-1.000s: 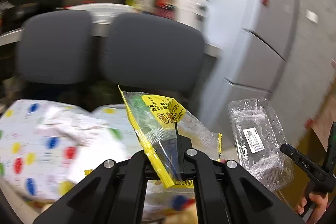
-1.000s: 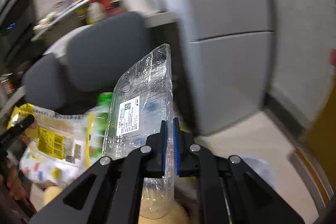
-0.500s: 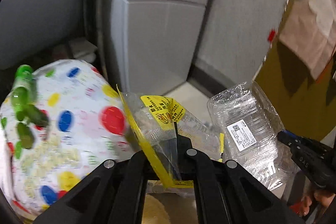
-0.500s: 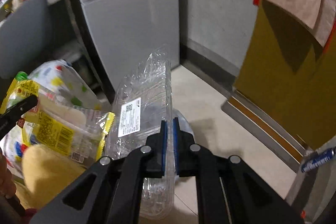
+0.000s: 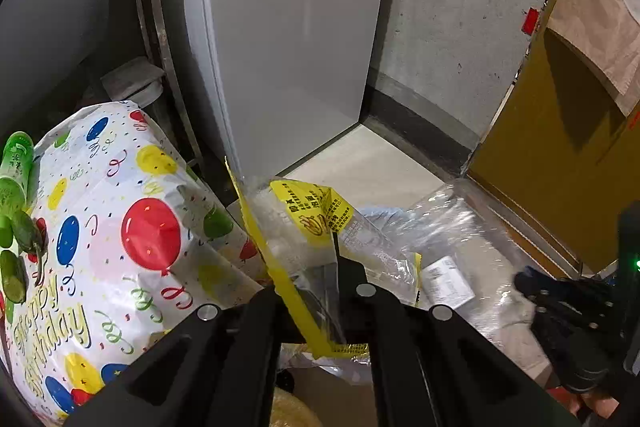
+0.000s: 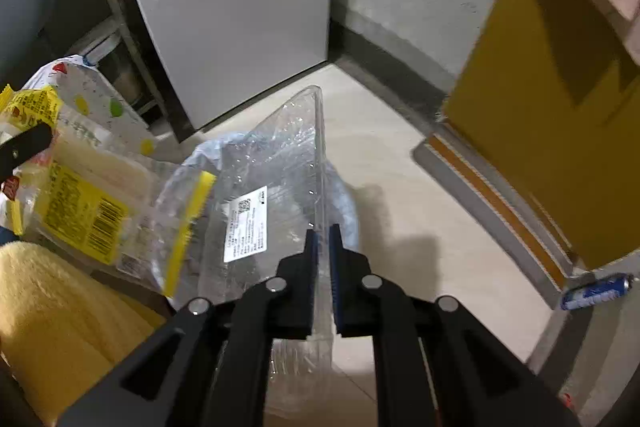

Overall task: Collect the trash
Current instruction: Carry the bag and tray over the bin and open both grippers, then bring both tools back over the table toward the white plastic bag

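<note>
My left gripper is shut on a clear snack bag with yellow edges and label; the bag also shows in the right wrist view. My right gripper is shut on the rim of a clear plastic clamshell container with a white label; the container shows in the left wrist view at lower right. Both are held over the floor, above a bin lined with a clear bag, mostly hidden behind the container.
A table with a balloon-print cloth and a green bottle is at left. A grey fridge, a concrete wall, a yellow door, a blue can and a yellow cloth surround the spot.
Both grippers swung right, away from the chairs and table, and tilted down toward the floor corner by the fridge. Each still holds its item; the bin has come into view under the container.
</note>
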Tool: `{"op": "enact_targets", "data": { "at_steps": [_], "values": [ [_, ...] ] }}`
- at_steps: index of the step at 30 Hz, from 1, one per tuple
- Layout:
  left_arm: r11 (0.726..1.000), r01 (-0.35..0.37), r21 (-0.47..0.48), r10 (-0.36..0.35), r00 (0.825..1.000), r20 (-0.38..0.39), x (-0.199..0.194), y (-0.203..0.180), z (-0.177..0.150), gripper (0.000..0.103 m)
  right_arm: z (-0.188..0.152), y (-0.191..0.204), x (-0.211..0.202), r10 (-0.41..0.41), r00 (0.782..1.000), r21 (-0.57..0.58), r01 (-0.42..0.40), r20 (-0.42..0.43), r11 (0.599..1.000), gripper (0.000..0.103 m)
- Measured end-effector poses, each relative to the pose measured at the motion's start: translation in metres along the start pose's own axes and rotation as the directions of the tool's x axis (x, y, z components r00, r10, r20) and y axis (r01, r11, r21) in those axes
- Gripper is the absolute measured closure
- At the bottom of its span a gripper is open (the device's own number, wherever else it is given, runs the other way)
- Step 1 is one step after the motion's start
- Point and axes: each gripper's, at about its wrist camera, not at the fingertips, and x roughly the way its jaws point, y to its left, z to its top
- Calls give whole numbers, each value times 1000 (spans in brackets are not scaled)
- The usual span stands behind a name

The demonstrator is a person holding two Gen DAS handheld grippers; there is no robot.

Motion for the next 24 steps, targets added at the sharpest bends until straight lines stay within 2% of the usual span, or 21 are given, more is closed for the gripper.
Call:
{"op": "enact_targets", "data": {
  "at_steps": [1, 2, 4, 14, 18, 19, 22, 24],
  "values": [
    [1000, -1, -3, 1, 1000, 2, 0, 0, 2, 100, 3, -2, 1, 14, 1000, 9, -14, -2, 1000, 90],
    [1000, -1, -5, 1, 1000, 3, 1, 1, 4, 100, 5, -2, 2, 16, 1000, 17, -16, -5, 1000, 76],
    [1000, 0, -5, 0, 1000, 5, 1, 1, 6, 100, 10, -3, -1, 15, 1000, 23, -15, 13, 1000, 56],
    [997, 63, 42, -62, 998, -26, 15, -21, 9, 98, 15, -30, -50, 11, 992, 77, -21, 129, 997, 55],
    [992, 107, 65, -102, 992, -81, 28, -37, 12, 85, 15, -39, -69, 3, 986, 95, -19, 167, 995, 53],
    [991, 110, 75, -103, 990, -93, 31, -41, 12, 77, 15, -41, -74, 6, 984, 99, -23, 177, 995, 51],
    [986, 144, 89, -136, 987, -89, 30, -45, 14, 60, 15, -46, -88, 4, 977, 103, -26, 212, 994, 47],
    [983, 155, 99, -147, 986, -81, 27, -46, 15, 56, 17, -46, -96, 5, 973, 102, -29, 230, 994, 46]
  ]
}}
